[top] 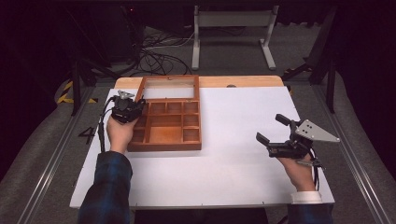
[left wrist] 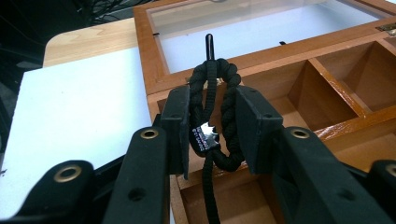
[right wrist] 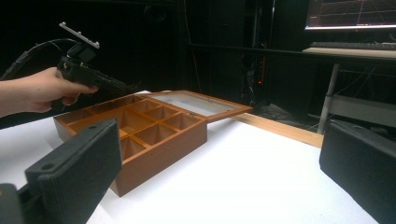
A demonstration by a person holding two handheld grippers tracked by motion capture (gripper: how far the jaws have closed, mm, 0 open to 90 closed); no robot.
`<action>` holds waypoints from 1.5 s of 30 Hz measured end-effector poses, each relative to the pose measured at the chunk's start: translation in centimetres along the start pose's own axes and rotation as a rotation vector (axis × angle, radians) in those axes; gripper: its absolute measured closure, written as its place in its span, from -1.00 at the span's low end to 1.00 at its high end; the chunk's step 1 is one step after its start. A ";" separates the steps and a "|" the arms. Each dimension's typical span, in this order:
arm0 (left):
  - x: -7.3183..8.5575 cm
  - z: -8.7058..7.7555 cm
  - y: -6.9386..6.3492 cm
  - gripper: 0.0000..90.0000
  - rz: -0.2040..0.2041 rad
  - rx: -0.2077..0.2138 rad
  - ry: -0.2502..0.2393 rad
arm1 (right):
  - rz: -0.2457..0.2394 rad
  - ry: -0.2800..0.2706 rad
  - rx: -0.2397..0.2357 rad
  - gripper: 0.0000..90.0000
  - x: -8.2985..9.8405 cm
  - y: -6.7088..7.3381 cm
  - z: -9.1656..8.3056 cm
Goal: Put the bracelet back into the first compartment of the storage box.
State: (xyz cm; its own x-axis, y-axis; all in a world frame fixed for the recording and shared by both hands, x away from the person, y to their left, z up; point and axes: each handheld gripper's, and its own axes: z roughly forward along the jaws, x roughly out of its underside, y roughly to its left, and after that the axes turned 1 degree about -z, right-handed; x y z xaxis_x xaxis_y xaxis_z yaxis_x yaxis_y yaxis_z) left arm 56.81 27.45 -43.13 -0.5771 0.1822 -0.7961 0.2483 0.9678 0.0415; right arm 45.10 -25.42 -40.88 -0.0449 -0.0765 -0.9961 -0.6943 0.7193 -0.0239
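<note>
One black braided cord (left wrist: 212,112) between left gripper (left wrist: 212,128) pads.

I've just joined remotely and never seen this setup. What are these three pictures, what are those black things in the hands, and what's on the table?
A person holds a two-jaw gripper in each hand. The high view looks down on the table; the other two views come from cameras riding on each gripper. On the white table lies an open wooden box with compartments, its glass lid folded back. The left gripper hangs over the box's left edge with a black braided cord between its jaws. The right gripper rests at the table's right side, open and empty, pointing toward the box.
</note>
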 end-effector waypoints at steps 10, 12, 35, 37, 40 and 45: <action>0.1 0.2 0.2 0.43 -0.010 -0.005 0.007 | 0.000 0.002 0.004 -1.00 -0.1 0.0 0.0; 0.1 0.2 0.2 0.43 -0.020 -0.001 -0.003 | 0.002 0.002 0.004 -1.00 -0.1 0.0 0.0; 0.4 -1.0 1.2 0.14 -0.070 0.016 -0.050 | -0.001 0.002 0.002 -1.00 0.0 0.0 0.0; 0.3 -1.4 1.2 0.19 -0.068 0.024 -0.066 | 0.001 0.003 0.004 -1.00 0.0 0.0 0.0; 0.2 -2.0 1.0 0.23 -0.070 0.041 -0.090 | 0.000 0.006 0.006 -1.00 0.0 0.0 0.0; 0.4 -2.4 0.7 0.14 -0.045 0.073 -0.132 | 0.002 0.005 0.005 -1.00 0.0 0.1 0.1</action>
State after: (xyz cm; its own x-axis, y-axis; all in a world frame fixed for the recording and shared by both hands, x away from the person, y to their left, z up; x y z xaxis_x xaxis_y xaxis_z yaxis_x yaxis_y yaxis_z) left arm 54.91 28.62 -41.94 -0.4826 0.1096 -0.8689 0.2831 0.9584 -0.0364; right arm 45.09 -25.32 -40.87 -0.0495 -0.0787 -0.9957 -0.6908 0.7227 -0.0227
